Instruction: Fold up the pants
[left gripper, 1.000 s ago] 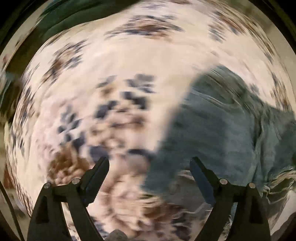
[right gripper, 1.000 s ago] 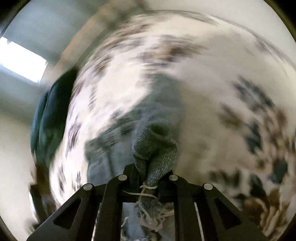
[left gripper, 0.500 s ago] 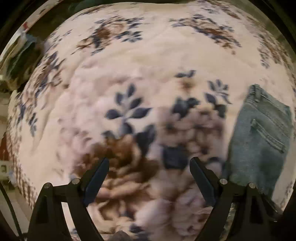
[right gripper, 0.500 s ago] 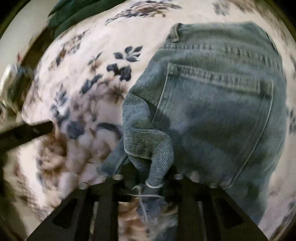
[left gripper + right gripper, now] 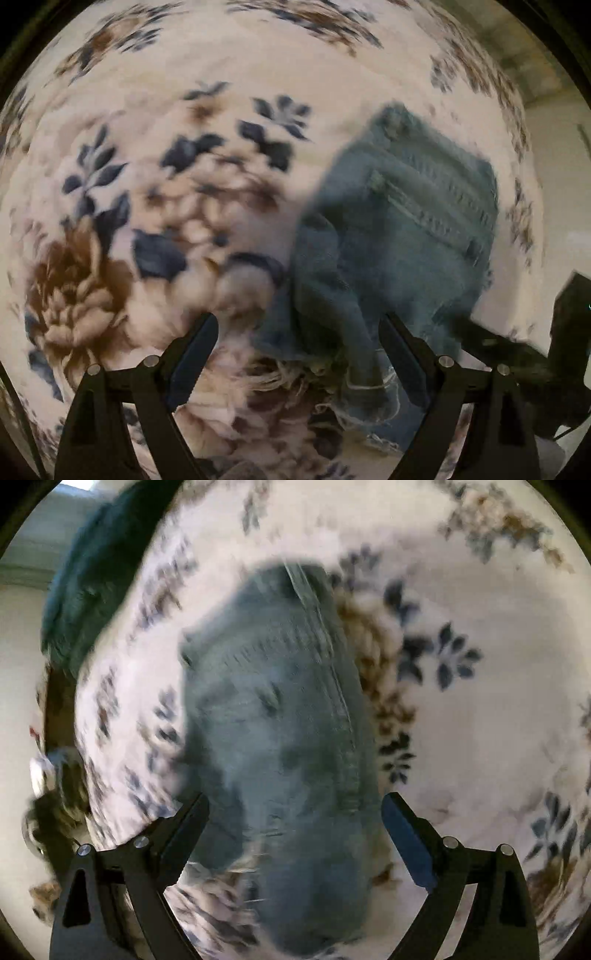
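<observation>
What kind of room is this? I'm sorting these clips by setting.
Probably a bedroom at home: the jeans lie on a plush floral blanket that looks spread over a bed, with a dark green cloth heaped at its far edge and plain walls behind.

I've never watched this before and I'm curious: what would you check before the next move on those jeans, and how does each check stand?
1. Right gripper let go of the jeans: ok, jaws opening, pads clear of the denim.
2. Left gripper ready to grasp: ok, jaws wide, nothing pinched.
3. Jeans resting on the floral blanket: ok.
4. Fold lying flat: not ok, a bunched ridge and the frayed hem stick out near the left gripper.
5. Edges aligned: cannot tell, both views are blurred.
</observation>
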`<action>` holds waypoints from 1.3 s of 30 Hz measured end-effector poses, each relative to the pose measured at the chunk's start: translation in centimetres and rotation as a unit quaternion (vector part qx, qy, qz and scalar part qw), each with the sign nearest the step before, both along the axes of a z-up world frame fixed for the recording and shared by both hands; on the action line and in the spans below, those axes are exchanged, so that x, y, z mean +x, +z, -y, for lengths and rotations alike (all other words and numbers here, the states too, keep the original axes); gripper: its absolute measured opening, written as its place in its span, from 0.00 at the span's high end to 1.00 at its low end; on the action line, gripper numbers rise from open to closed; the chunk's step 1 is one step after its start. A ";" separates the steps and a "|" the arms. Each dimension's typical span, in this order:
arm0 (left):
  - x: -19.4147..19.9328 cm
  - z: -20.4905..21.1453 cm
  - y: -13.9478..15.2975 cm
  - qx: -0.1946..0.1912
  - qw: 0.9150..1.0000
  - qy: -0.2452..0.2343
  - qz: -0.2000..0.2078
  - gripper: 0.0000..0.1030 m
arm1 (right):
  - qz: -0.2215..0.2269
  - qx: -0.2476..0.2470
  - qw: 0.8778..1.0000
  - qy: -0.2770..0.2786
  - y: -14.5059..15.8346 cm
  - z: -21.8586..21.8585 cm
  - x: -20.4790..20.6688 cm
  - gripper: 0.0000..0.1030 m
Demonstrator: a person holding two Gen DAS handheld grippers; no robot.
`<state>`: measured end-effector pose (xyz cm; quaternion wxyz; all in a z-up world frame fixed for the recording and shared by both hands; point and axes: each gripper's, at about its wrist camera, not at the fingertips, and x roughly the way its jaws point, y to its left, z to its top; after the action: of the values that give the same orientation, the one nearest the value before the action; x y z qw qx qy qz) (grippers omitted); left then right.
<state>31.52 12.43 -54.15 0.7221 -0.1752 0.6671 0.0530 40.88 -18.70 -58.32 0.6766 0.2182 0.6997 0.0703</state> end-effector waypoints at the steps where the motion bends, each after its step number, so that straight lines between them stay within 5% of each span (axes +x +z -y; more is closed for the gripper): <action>1: 0.1 0.5 -1.0 0.035 0.999 -0.011 -0.015 0.14 | -0.016 -0.024 0.999 0.015 -1.4 -0.3 -0.2 0.11; 3: -0.5 0.5 -3.7 0.067 0.996 -0.020 -0.052 0.11 | -0.043 -0.065 0.997 0.024 -3.5 0.0 -0.9 0.13; 6: -2.2 -2.7 -5.7 0.025 0.997 0.018 -0.070 0.10 | -0.062 -0.064 0.996 -0.021 -4.6 2.5 -2.1 0.13; 11: -3.9 -6.0 -2.6 -0.054 0.991 0.105 -0.056 0.11 | -0.055 0.042 0.995 -0.074 -3.9 4.7 -2.4 0.13; 14: -5.7 -6.5 -1.2 -0.147 0.970 0.191 -0.024 0.11 | -0.032 0.093 0.991 -0.088 -3.0 5.4 -0.8 0.13; 18: -5.8 -3.3 -3.6 -0.237 0.944 0.228 -0.026 0.12 | -0.001 0.126 0.989 -0.078 -2.2 6.1 3.4 0.13; 21: -5.0 -1.5 -6.0 -0.270 0.931 0.242 -0.039 0.13 | -0.023 0.175 0.982 -0.067 -4.5 5.8 6.1 0.13; 24: -4.7 -1.5 -6.4 -0.272 0.928 0.253 -0.039 0.13 | -0.047 0.191 0.979 -0.054 -7.4 5.0 7.5 0.13; 27: -5.1 -2.1 -5.8 -0.273 0.926 0.257 -0.039 0.14 | -0.038 0.175 0.983 -0.035 -8.3 3.3 8.2 0.31; 28: -6.5 -2.7 -5.2 -0.277 0.925 0.257 -0.040 0.16 | -0.035 0.176 0.983 -0.039 -8.3 3.2 8.2 0.43; 29: -7.3 -3.4 -4.4 -0.275 0.926 0.255 -0.040 0.16 | -0.034 0.183 0.981 -0.045 -8.0 3.3 8.1 0.56; 31: -7.5 -4.6 -2.0 -0.246 0.941 0.227 -0.038 0.16 | -0.029 0.187 0.980 -0.059 -6.8 4.5 7.5 0.61; 33: -6.1 -6.0 1.5 -0.194 0.966 0.169 -0.015 0.16 | -0.028 0.194 0.979 -0.052 -6.0 5.5 7.3 0.61; 36: -2.0 -7.4 3.8 -0.144 0.985 0.092 0.033 0.15 | -0.052 0.172 0.983 -0.031 -6.5 5.3 7.6 0.43; 37: -0.9 -7.7 3.8 -0.135 0.987 0.081 0.041 0.14 | -0.061 0.158 0.985 -0.024 -6.6 4.9 7.7 0.33; 39: 3.2 -8.2 1.8 -0.139 0.989 0.044 0.025 0.14 | -0.064 0.151 0.986 -0.019 -6.7 4.5 7.2 0.29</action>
<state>34.74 20.65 -52.38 0.7040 -0.3043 0.6416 -0.0127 48.08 -23.16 -65.05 0.5910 0.3355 0.7185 0.1483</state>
